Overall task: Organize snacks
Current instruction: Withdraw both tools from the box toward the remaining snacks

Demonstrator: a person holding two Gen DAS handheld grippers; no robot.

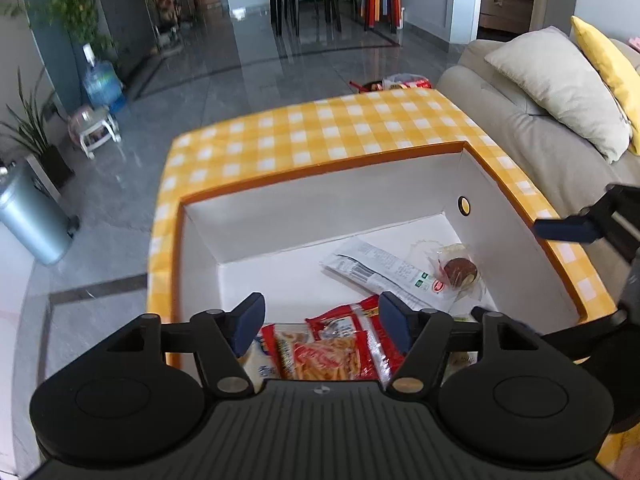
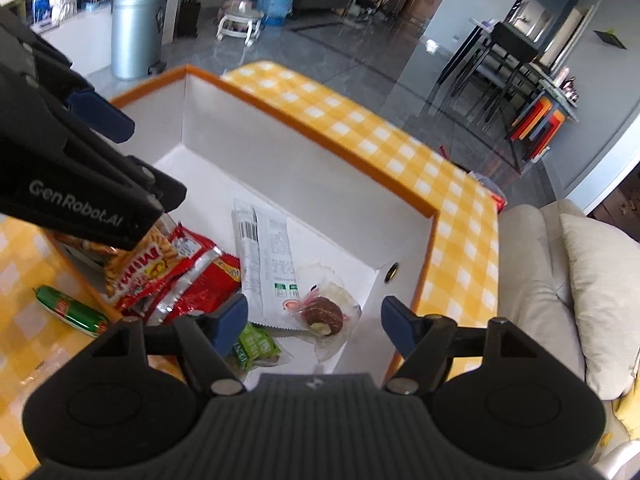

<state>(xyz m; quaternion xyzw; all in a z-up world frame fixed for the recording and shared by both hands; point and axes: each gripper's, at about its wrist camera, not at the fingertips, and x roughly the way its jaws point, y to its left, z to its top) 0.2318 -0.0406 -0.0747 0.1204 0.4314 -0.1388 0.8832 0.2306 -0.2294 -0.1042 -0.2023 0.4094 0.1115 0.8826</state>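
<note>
A white box with an orange rim stands on the yellow checked table. In it lie red snack bags, a white wrapped bar, a wrapped chocolate cake and a green packet. My left gripper is open and empty just above the red bags. My right gripper is open and empty above the chocolate cake. A green sausage stick lies on the table outside the box, to its left.
The yellow checked table extends beyond the box. A beige sofa with cushions stands to the right. A grey bin, a water bottle and a small stool stand on the floor.
</note>
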